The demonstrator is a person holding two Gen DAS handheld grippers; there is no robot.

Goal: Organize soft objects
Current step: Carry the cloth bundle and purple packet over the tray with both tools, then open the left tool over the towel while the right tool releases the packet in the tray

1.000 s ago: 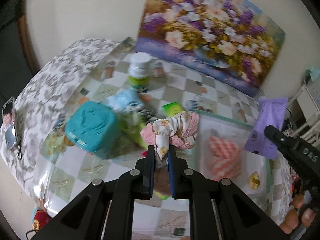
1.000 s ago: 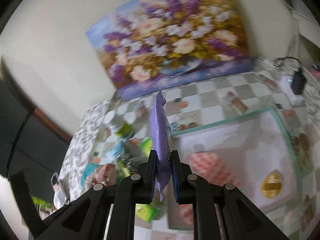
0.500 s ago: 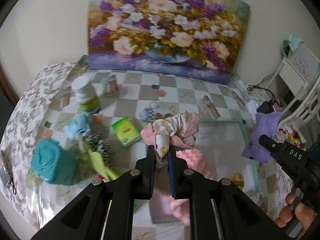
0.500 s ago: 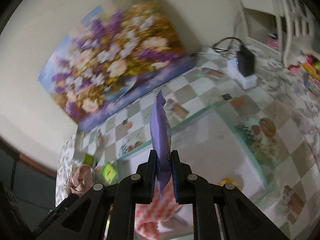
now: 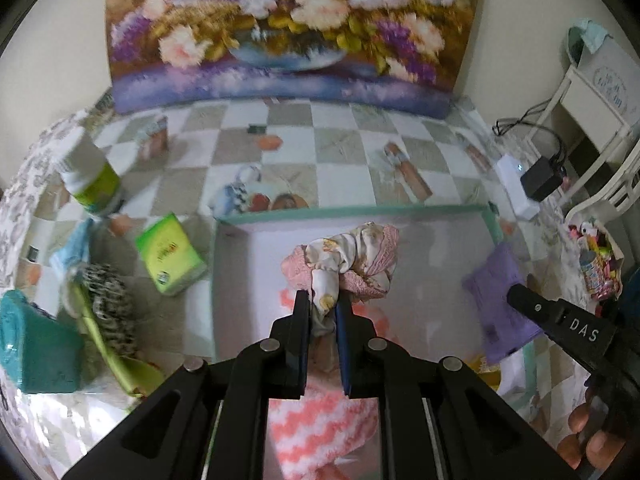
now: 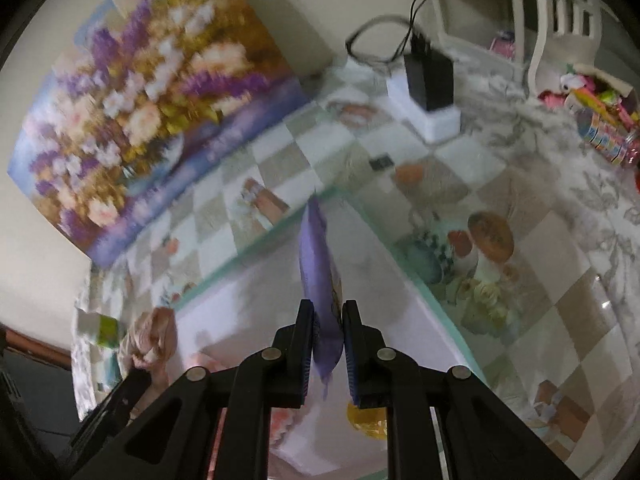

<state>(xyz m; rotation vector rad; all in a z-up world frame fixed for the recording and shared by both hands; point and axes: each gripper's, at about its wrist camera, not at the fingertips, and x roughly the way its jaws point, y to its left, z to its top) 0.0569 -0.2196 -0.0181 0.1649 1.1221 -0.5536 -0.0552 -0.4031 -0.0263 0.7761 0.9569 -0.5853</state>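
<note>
Flower painting (image 5: 292, 28) at back, black charger (image 5: 542, 178) on white box (image 5: 516, 184) nr chair (image 5: 612, 184).

We see our left gripper (image 5: 323, 308) as matte black linkage arms with round silver pivot pins and blue-edged flat pads; our right gripper (image 6: 328, 320) is built the same, its black side lettered "DAS" in white, bare fingertips (image 5: 592, 436) curled beneath it

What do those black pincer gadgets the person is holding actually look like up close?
Each is a matte black plastic tool: the left gripper and right gripper have two flat parallel jaws with blue inner pads, carried on angled black link arms pinned with round silver rivets. White letters "DAS" mark the right one's side. Bare fingers wrap its handle; no sleeve shows.
</note>
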